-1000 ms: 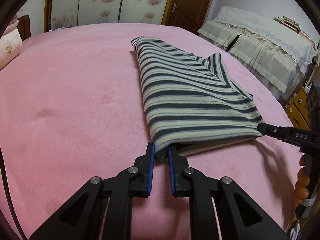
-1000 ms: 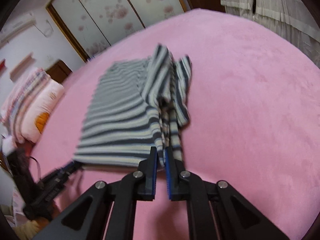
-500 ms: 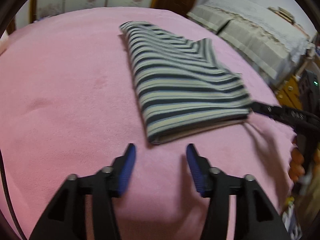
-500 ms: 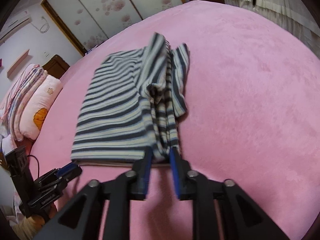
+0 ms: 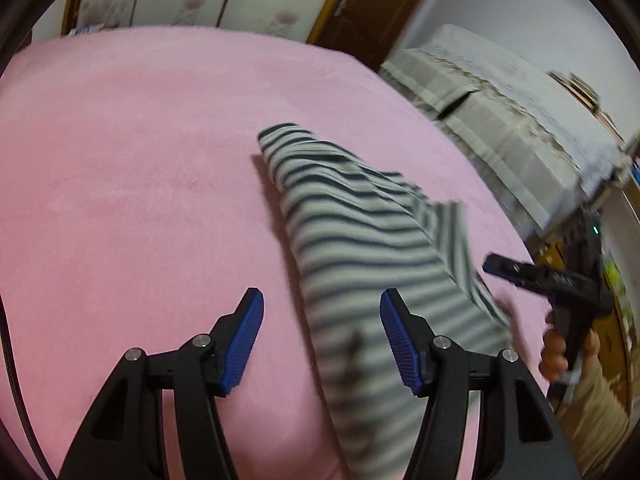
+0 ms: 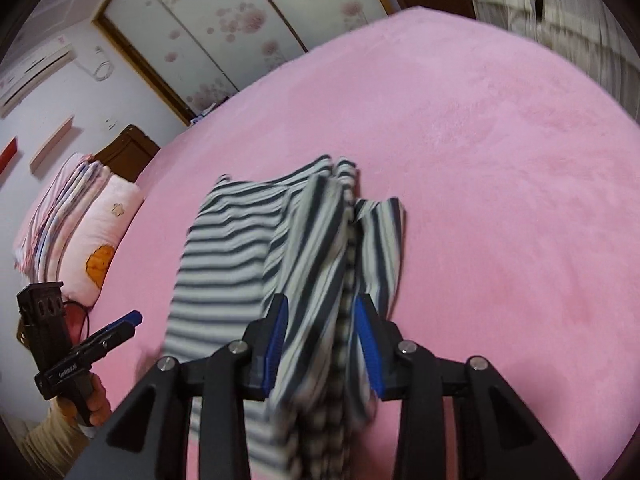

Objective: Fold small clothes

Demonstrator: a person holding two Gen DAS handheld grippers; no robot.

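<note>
The striped shirt (image 5: 360,248) lies folded on the pink bed (image 5: 140,160). In the left view it runs up between the jaws of the left gripper (image 5: 322,340), which stand wide apart and hold nothing. In the right view, the right gripper (image 6: 322,344) has its jaws partly apart, with a bunched fold of cloth between them (too blurry to tell if they touch it). Past the left jaw sits a pillow (image 6: 100,240).
</note>
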